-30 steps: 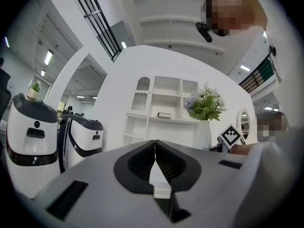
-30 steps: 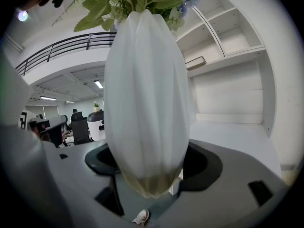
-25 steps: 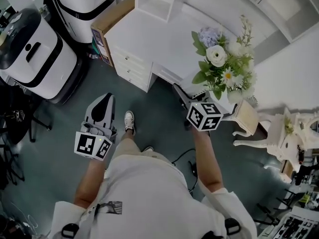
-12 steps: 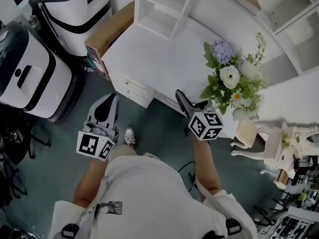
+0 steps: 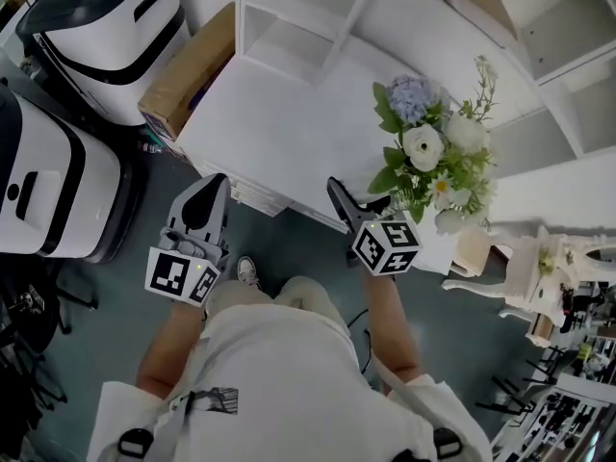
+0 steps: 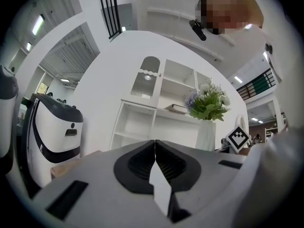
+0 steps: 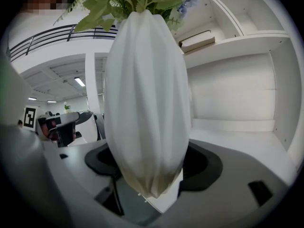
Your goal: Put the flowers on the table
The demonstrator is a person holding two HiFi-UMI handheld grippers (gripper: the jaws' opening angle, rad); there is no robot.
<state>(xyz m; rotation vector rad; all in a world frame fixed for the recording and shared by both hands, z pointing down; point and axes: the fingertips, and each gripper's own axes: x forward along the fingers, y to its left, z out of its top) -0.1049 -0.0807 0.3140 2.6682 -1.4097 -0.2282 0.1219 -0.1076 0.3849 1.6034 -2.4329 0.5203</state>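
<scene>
Head view: right gripper [image 5: 371, 205] holds flowers [image 5: 428, 152] at the near edge of the white table [image 5: 279, 133], below the shelves [image 5: 289, 27]. Left gripper [image 5: 210, 186] hangs over the floor [image 5: 298, 239], well apart.
Left gripper view: jaws together, nothing between.
Right gripper view: jaws wide, clamped on the ribbed vase [image 7: 147, 103], leaves above. Cannot tell if its base touches the table.

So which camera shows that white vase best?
The right gripper view: the vase fills it, ribbed, clamped between the right tongs. The head view shows mainly flowers above it; the left gripper view shows it small, distant.
</scene>
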